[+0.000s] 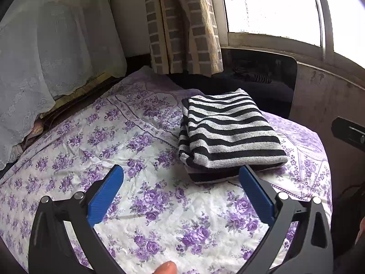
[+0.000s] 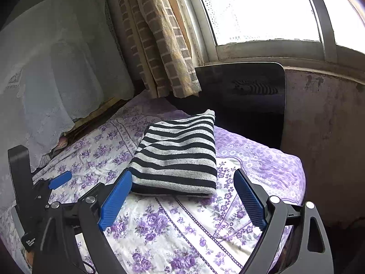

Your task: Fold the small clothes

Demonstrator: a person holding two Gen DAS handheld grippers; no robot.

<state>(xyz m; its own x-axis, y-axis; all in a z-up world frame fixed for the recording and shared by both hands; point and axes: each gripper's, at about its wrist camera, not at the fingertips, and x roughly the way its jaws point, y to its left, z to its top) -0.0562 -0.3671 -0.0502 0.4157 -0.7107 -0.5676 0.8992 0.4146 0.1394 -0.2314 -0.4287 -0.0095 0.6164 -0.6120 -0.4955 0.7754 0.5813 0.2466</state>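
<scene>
A black-and-grey striped garment (image 1: 230,134) lies folded into a thick rectangle on the purple floral sheet (image 1: 141,205); it also shows in the right wrist view (image 2: 178,159). My left gripper (image 1: 181,171) is open and empty, held just short of the garment's near edge. My right gripper (image 2: 182,175) is open and empty, its blue pads (image 2: 116,201) straddling the garment's near edge without holding it. The left gripper also shows at the left of the right wrist view (image 2: 59,180).
A white lace-covered object (image 1: 45,68) stands at the left. A checked curtain (image 1: 182,22) hangs behind, beside a bright window (image 1: 271,6). A glossy black panel (image 2: 246,100) stands behind the garment. The bed edge drops off at right (image 2: 298,182).
</scene>
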